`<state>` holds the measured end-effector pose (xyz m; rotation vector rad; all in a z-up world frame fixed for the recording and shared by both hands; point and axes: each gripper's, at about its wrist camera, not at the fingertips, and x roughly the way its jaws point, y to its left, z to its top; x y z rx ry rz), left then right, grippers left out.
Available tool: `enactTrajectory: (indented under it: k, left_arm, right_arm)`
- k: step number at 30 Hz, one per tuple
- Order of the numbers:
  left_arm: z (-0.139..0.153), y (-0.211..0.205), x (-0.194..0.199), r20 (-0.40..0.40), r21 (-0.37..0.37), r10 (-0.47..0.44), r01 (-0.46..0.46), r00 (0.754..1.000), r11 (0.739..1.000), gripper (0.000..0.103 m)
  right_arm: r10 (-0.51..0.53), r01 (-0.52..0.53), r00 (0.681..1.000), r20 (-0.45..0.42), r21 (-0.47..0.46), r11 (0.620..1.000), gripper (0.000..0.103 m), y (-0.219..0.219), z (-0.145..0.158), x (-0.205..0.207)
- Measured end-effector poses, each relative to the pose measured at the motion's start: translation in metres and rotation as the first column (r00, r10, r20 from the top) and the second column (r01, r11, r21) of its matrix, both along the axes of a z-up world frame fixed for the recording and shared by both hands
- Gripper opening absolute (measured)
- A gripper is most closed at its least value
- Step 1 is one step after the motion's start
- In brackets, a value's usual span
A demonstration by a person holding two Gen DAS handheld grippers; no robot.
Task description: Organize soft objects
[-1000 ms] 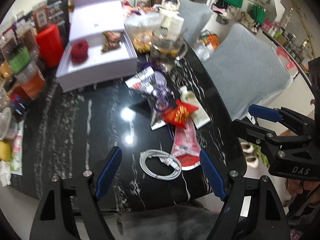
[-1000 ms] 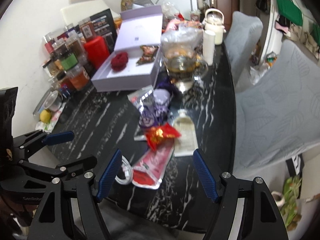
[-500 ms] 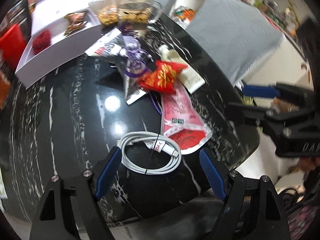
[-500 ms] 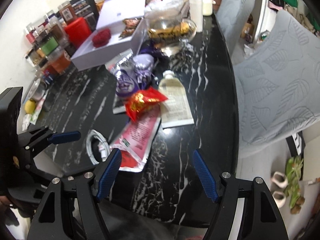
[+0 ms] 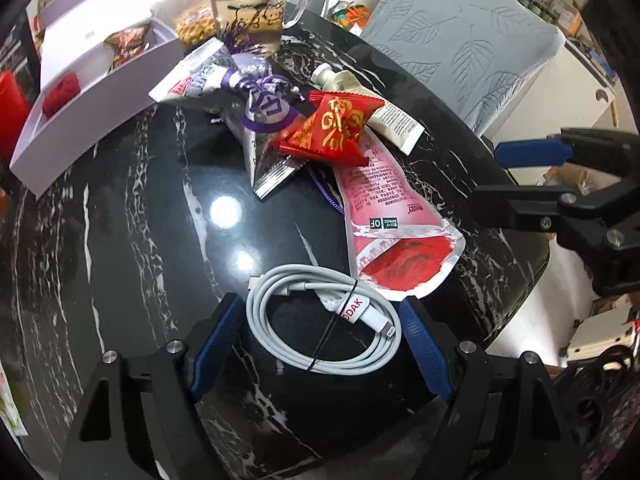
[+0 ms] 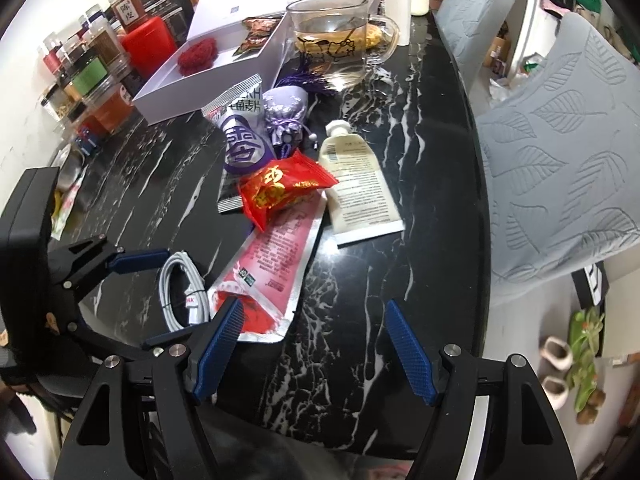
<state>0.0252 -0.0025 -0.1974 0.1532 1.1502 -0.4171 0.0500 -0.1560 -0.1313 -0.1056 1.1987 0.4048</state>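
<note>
Left tongs [image 5: 322,342] stood wide, straddling coiled white cable [image 5: 320,324] on black surface [image 5: 120,220]. Right tongs [image 6: 312,346] wide, empty, beside pink pouch [image 6: 272,264].

Both grippers have come down toward the black marble table [image 5: 120,220]. The left gripper [image 5: 320,340] now sits low over the coiled white cable [image 5: 324,324], its blue pads on either side of the coil, where a second ago the cable lay well ahead of them; it has also rolled. The right gripper [image 6: 312,344] has dropped beside the cable, its left pad now over the bottom corner of the pink pouch [image 6: 272,264].
</note>
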Motion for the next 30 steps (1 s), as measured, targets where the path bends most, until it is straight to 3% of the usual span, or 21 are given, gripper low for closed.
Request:
enactTrajectory:
  k: [7,19,30]
  left_arm:
    - [-0.003,-0.009,-0.005,0.055,0.065,-0.060,0.057,0.997,0.996,0.080]
    - [0.009,0.012,-0.005,0.048,0.033,0.011,-0.012,0.999,0.999,0.077]
    - [0.038,0.037,0.009,0.048,-0.032,0.142,-0.140,0.989,0.990,0.077]
  right_arm:
    - [0.012,-0.012,1.000,0.003,-0.011,1.000,0.074,0.007,0.000,0.003]
    - [0.006,-0.007,1.000,-0.015,-0.008,1.000,0.074,0.010,-0.004,0.006]
    - [-0.002,0.002,1.000,0.001,0.023,1.000,0.074,0.022,0.001,0.021]
